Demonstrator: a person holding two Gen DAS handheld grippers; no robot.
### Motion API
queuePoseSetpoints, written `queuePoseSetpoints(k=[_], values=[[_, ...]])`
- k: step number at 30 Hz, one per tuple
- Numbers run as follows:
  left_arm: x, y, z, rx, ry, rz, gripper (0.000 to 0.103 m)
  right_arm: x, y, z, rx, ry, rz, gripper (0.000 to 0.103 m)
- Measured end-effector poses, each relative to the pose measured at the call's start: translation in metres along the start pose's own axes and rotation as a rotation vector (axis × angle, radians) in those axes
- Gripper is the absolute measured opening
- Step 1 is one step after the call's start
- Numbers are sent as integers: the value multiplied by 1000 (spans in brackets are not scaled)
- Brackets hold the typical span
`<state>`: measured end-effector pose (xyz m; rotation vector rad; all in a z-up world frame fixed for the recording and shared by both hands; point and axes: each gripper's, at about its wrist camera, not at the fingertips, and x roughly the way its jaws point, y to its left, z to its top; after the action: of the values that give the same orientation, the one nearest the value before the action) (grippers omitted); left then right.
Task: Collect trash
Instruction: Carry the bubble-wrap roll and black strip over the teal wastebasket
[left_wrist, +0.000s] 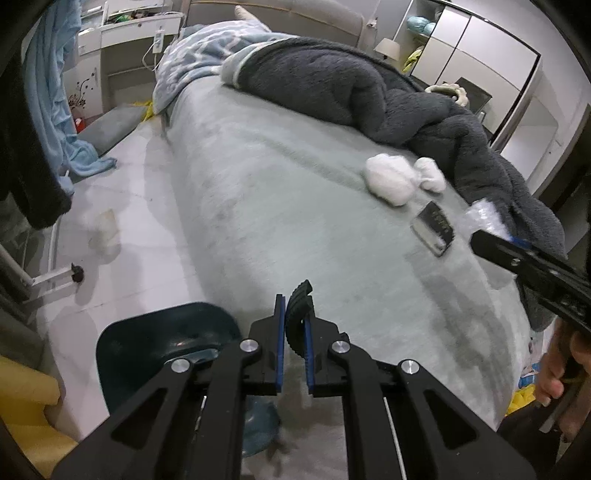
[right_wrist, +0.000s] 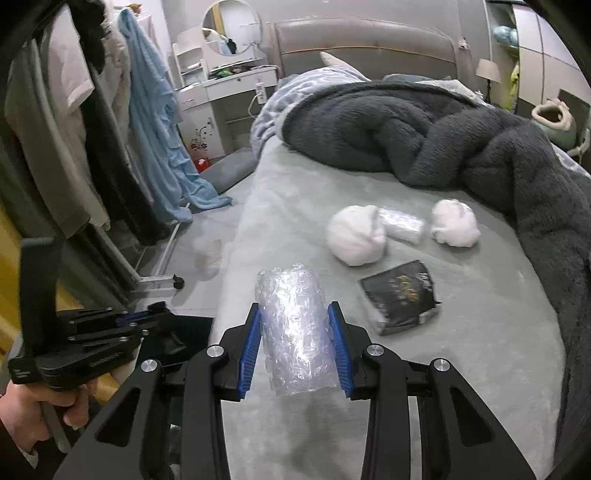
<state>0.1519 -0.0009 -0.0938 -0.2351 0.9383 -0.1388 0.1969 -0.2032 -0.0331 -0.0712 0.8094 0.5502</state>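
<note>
Carefully, with the right gripper (right_wrist: 295, 345) pinching the bubble-wrap roll (right_wrist: 291, 328), carry it toward seven o'clock over the dark bin (left_wrist: 162, 343), whose ribbed handle (left_wrist: 299, 317) the left gripper (left_wrist: 293, 341) clamps.

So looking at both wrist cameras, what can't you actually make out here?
- Black packet: print too blurred to read in either view.
- Dark bin, left wrist view: its inside is hidden by the left gripper, which is shut on a ridged black handle.
- Bubble wrap roll, right wrist view: near end hidden behind the right gripper.
- Small clear roll: hidden behind the white wads in the left view.
</note>
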Motion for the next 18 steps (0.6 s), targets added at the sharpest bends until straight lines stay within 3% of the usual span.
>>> queuePoseSetpoints(k=[18], values=[[8, 82, -31, -123, 128, 81, 10, 37, 86, 2, -112, 57, 87, 37]])
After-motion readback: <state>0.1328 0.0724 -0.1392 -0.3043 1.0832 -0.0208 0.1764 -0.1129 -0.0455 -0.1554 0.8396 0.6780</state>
